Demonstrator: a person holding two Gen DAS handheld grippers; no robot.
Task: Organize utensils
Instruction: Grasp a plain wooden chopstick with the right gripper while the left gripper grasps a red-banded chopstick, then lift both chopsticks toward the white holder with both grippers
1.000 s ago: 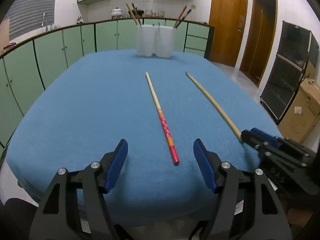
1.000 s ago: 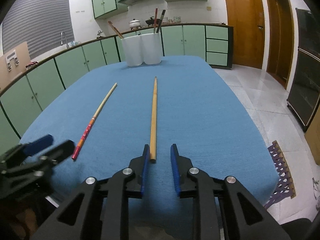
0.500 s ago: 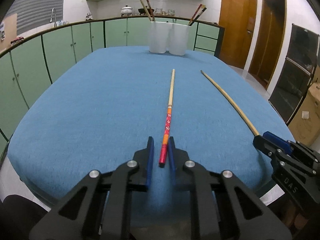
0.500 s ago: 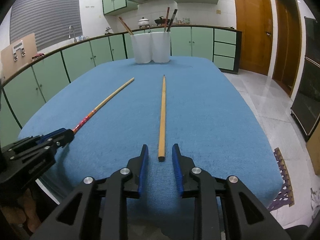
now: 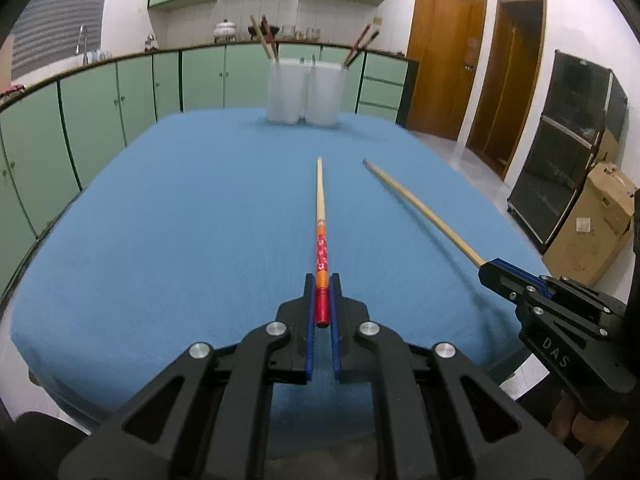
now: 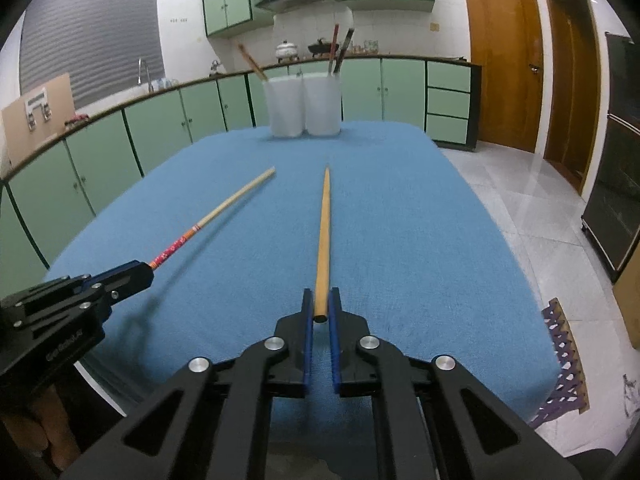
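- Whereas half a second ago lying flat on the blue tabletop point(image 5: 168, 216), now raised off it: red chopstick point(image 5: 321, 252), clenched at its red end in the jaws of the left gripper point(image 5: 322, 300), pale tip pointing forward in the air.
- Likewise lifted since then: plain chopstick point(image 6: 322, 240), butt end pinched in the jaws of the right gripper point(image 6: 321, 312), tip aimed toward the far cups.
- Both sticks roughly parallel, apart, neither touching the other.
- At the far tabletop edge, unmoved: left cup point(image 5: 285, 92) and right cup point(image 5: 325, 94), white, side by side and touching, each holding a few chopsticks leaning out of the rim.
- Between sticks and cups: bare blue cloth only.
- Beyond: green cabinets point(image 6: 160, 128), wooden doors point(image 6: 500, 64) at right, cardboard box point(image 5: 592, 224) on the floor.
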